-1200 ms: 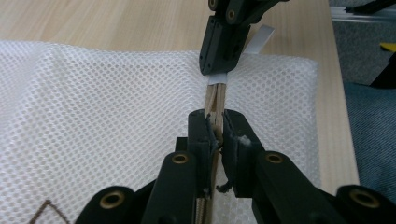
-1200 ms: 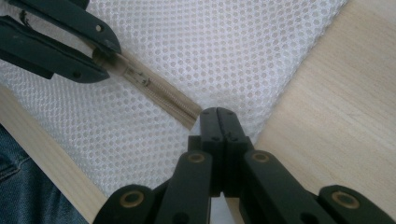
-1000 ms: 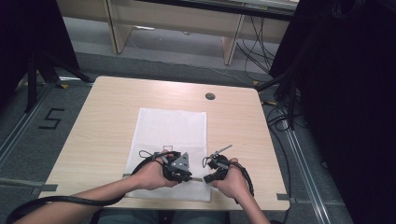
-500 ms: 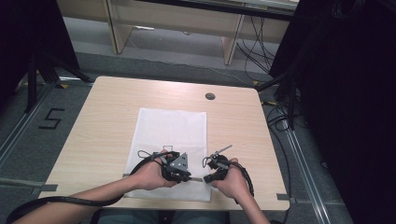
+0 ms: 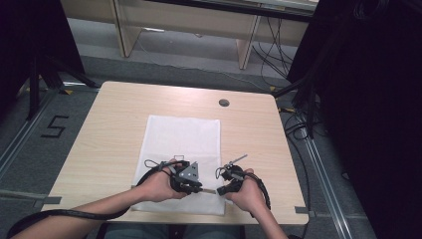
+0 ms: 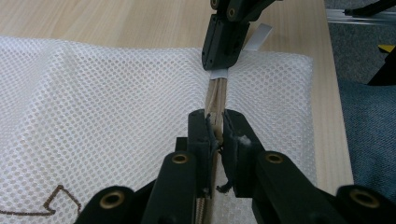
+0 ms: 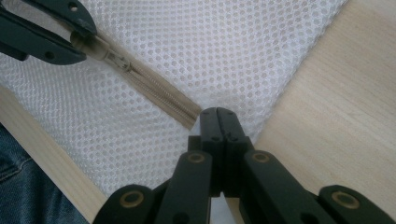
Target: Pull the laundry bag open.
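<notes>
My left tool (image 6: 215, 135) pinches the beige zipper (image 7: 154, 88) of the limp, light white mesh laundry bag (image 5: 181, 144); right tool (image 7: 218, 116) clamps the zipper's end, bracing it

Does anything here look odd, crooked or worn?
One small thing: the left gripper, shut on the zipper of the white mesh bag, has frayed pads with loose threads and white fluff. The bag itself lies flat on the table; nothing spilled.
</notes>
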A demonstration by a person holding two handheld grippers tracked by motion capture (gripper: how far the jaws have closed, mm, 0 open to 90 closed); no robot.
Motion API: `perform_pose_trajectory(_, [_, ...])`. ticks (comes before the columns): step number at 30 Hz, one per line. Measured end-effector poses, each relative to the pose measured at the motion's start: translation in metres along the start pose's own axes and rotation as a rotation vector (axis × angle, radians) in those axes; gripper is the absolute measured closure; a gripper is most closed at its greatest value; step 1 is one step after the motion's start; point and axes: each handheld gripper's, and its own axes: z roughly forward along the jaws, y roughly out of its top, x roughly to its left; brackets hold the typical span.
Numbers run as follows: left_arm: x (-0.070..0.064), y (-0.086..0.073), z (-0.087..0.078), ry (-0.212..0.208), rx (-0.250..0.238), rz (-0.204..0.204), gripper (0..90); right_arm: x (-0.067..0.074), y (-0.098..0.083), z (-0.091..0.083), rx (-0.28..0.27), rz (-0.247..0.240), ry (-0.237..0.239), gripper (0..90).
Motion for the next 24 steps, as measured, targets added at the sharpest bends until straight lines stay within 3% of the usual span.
perform_pose_trajectory(4, [-0.0008,-0.001,0.0001,0.003,-0.005,-0.001,81.7,-0.0006,0.0,-0.0001,0.001,0.001,0.003,90.0])
perform_pose_trajectory(5, [-0.0001,-0.0008,-0.0003,0.005,-0.006,0.015,81.7,-0.0005,0.0,-0.0001,0.001,0.0,0.003,90.0])
perform_pose_trajectory(9, [-0.0004,-0.0024,-0.0033,0.005,-0.011,-0.008,81.7,-0.0007,-0.0001,0.0005,-0.005,-0.006,-0.001,90.0])
perform_pose_trajectory(10, [0.0003,-0.0033,-0.0045,0.009,-0.005,0.001,81.7,0.0002,-0.0002,-0.0001,0.005,0.012,-0.003,90.0])
perform_pose_trajectory(11, [0.0005,-0.0041,-0.005,0.002,-0.008,-0.011,81.7,-0.0007,-0.0001,0.0003,-0.005,-0.005,0.001,90.0])
perform_pose_trajectory(17, [0.0005,-0.0064,-0.0069,0.004,-0.013,-0.016,81.7,-0.001,0.0,0.0003,-0.004,-0.005,0.002,90.0])
perform_pose_trajectory(24, [0.0013,-0.0072,-0.009,0.008,-0.009,0.005,81.7,-0.0009,0.0,0.0002,-0.003,-0.006,0.001,90.0])
